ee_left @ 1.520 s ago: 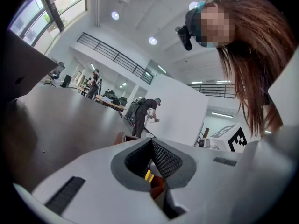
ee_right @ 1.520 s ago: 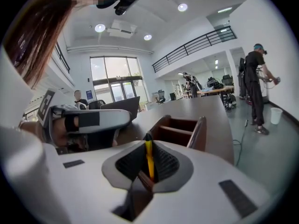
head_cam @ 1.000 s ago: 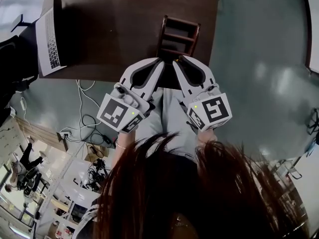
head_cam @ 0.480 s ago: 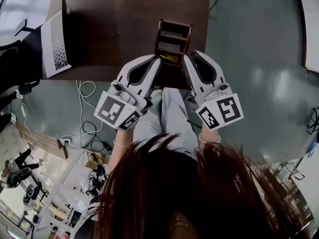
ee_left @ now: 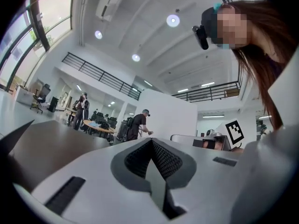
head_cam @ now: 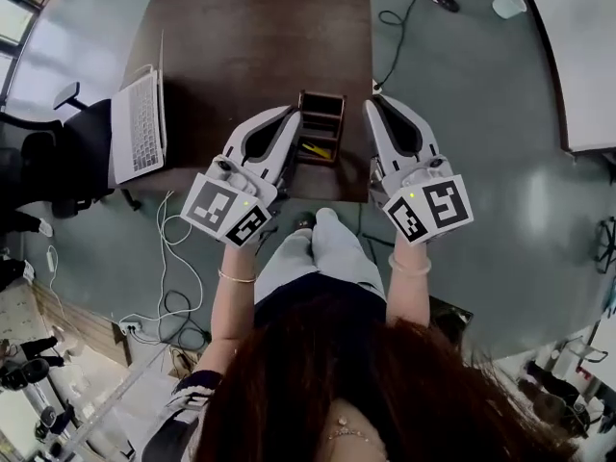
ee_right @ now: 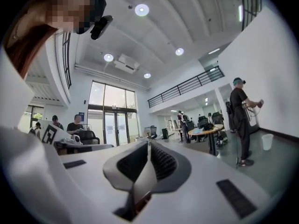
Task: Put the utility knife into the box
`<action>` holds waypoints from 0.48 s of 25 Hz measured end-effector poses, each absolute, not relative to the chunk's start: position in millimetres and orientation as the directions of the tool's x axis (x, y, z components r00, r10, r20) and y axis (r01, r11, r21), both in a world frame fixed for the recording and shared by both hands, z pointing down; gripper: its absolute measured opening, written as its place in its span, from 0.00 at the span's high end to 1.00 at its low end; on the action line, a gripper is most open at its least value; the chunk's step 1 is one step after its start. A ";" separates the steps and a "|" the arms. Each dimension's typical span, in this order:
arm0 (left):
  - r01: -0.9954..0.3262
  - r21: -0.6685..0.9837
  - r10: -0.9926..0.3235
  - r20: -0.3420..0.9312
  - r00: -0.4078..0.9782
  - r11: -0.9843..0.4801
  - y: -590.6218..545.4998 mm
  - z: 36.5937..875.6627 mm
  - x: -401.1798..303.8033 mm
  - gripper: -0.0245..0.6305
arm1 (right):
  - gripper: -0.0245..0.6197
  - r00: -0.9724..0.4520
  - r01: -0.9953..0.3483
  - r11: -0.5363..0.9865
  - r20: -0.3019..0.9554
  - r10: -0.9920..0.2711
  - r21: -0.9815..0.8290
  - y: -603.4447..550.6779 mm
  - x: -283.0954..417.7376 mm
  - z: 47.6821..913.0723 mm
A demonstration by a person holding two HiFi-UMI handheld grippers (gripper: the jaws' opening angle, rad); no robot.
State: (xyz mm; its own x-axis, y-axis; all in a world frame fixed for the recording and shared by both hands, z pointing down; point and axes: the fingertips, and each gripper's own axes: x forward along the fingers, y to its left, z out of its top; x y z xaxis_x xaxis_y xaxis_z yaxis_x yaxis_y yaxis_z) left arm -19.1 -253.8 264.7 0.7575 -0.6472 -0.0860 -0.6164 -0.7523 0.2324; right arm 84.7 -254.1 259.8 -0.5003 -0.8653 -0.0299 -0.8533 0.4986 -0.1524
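Note:
A dark wooden box [head_cam: 322, 109] with several compartments stands at the near edge of the brown table [head_cam: 260, 37]. A yellow utility knife [head_cam: 316, 150] lies in its nearest compartment. My left gripper [head_cam: 290, 114] hangs just left of the box and my right gripper [head_cam: 373, 104] just right of it. Both are shut and hold nothing. In the left gripper view the left gripper [ee_left: 151, 142] points out across a hall, its jaws pressed together. The right gripper view shows the right gripper [ee_right: 149, 146] the same way. The box is in neither gripper view.
An open laptop [head_cam: 141, 125] sits at the table's left edge, with a dark chair [head_cam: 77, 157] beside it. Cables [head_cam: 173, 258] lie on the grey floor. A white table [head_cam: 577, 56] and a white cup [head_cam: 506, 2] are at the far right. People stand in the hall [ee_right: 243, 120].
Both grippers have moved apart to either side of the box. The box, half hidden by them a second ago, now shows whole with the yellow knife inside.

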 end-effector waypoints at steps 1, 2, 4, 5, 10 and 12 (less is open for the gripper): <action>-0.616 0.221 -0.645 -0.096 0.758 -0.756 -254.0 257.8 -18.0 0.96 | 0.91 -0.498 -0.856 0.499 -0.042 -0.866 -0.136 -253.5 85.3 252.1; -0.615 0.211 -0.643 -0.104 0.759 -0.760 -253.8 251.6 -16.7 0.96 | 0.92 -0.497 -0.858 0.499 -0.052 -0.866 -0.123 -252.5 85.8 245.0; -0.612 0.194 -0.638 -0.117 0.761 -0.766 -253.2 240.1 -13.6 0.96 | 0.94 -0.498 -0.859 0.502 -0.067 -0.865 -0.099 -250.4 86.1 232.6; -0.610 0.187 -0.635 -0.124 0.763 -0.770 -252.5 234.8 -12.2 0.96 | 0.94 -0.500 -0.858 0.505 -0.072 -0.863 -0.089 -249.2 85.7 227.3; -0.614 0.153 -0.631 -0.126 0.765 -0.775 -245.1 219.0 -10.2 0.96 | 0.94 -0.508 -0.857 0.513 -0.083 -0.857 -0.058 -239.4 80.1 210.3; -0.616 0.150 -0.632 -0.118 0.766 -0.774 -242.7 219.8 -9.3 0.96 | 0.94 -0.505 -0.859 0.509 -0.080 -0.859 -0.051 -236.5 79.4 209.8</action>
State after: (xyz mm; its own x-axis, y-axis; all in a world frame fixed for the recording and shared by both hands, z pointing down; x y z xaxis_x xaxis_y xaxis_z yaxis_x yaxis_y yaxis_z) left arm -9.3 -242.7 219.8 0.7657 -0.6323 -0.1176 -0.6157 -0.7735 0.1503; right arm 79.4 -236.5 209.8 -0.5049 -0.8595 -0.0798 -0.8591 0.5093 -0.0509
